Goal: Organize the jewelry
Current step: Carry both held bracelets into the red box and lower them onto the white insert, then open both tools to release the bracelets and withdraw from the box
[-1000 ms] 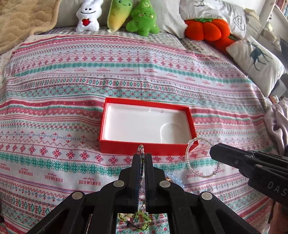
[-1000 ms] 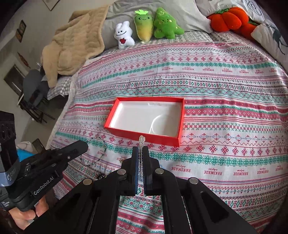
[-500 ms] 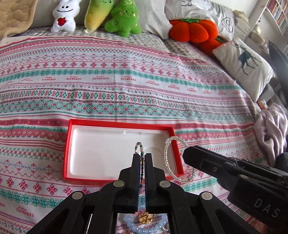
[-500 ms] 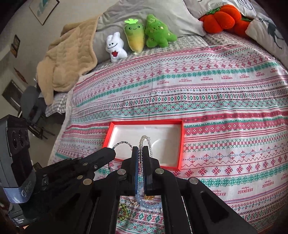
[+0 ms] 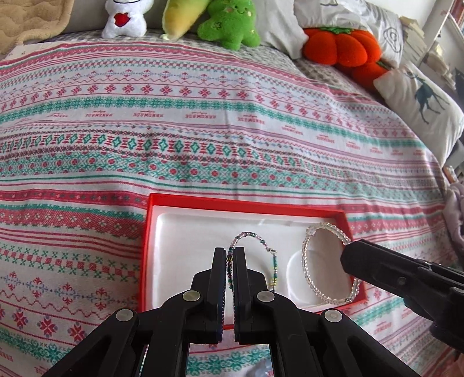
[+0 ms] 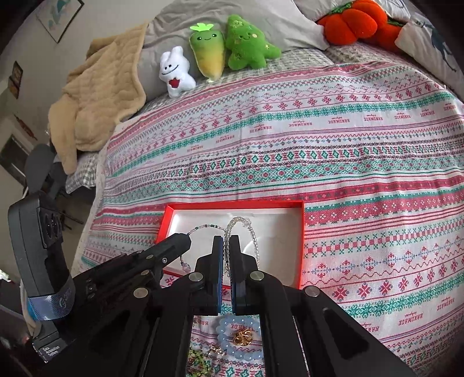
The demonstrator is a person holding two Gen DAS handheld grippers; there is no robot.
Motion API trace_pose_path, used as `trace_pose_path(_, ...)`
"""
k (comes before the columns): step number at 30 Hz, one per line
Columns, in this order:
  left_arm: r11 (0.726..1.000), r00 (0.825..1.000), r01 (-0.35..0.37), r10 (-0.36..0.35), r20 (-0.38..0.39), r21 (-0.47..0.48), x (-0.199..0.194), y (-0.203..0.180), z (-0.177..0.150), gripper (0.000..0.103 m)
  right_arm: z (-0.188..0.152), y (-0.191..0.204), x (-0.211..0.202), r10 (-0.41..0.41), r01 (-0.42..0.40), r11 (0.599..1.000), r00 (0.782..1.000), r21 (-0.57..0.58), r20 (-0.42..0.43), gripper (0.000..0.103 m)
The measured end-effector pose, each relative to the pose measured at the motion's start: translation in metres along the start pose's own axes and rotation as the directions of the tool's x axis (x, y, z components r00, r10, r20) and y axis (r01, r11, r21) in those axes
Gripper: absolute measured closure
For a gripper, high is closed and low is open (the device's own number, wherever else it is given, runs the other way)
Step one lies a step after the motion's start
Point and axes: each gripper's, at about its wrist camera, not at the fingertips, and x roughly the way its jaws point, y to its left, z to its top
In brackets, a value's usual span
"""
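Pinching a thin multicoloured bead bracelet (image 5: 262, 255), the left tool (image 5: 230, 255) has its jaws drawn narrow around the strand, whose free loop arcs out over the white liner of the red box (image 5: 146, 249), the landmark for everything else. The right tool (image 6: 226, 243) likewise has its jaws nearly together, gripping a clear bead bracelet (image 6: 249, 232) that hangs above the right part of the liner; in the left wrist view the same clear bracelet (image 5: 307, 261) hangs over a round recess at the right end of the box, with its lower edge near the rim.

On the near side of the box, under the right tool, lie a pale blue bead bracelet (image 6: 229, 345), a small gold piece (image 6: 242, 337) inside its ring, and a green beaded item (image 6: 197, 359), all on the patterned bedspread (image 6: 348, 162) that carries the box.

Beyond the far side of the box, at the head of the bed, sit a white plush (image 6: 175, 72), a yellow-green plush (image 6: 208, 53), a green plush (image 6: 246, 46) and an orange pumpkin cushion (image 6: 352, 21). A beige blanket (image 6: 95, 95) is heaped far to the left of the box.
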Motion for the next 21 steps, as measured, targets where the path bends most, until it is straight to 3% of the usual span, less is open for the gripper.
trace_pose_path(3, 0.999, 0.999, -0.045, 0.045, 0.001, 0.019, 0.004, 0.005, -0.001, 0.103, 0.000, 0.000, 0.007, 0.006, -0.006, 1.000, 1.000, -0.005, -0.008, 0.099)
trace_pose_path(7, 0.996, 0.997, -0.080, 0.080, -0.003, 0.035, 0.010, 0.010, -0.001, 0.103, -0.001, -0.012, 0.018, -0.056, 0.057, 0.998, 0.998, 0.007, -0.028, 0.099)
trace_pose_path(18, 0.991, 0.994, -0.112, 0.112, 0.006, 0.077, 0.010, 0.007, -0.002, 0.103, -0.003, -0.029, 0.028, -0.160, 0.160, 0.987, 0.986, -0.003, -0.053, 0.099)
trace_pose_path(21, 0.989, 0.994, -0.107, 0.107, 0.004, 0.099, 0.003, 0.002, -0.003, 0.090, -0.003, -0.028, 0.020, -0.159, 0.159, 0.987, 0.986, 0.001, -0.047, 0.097)
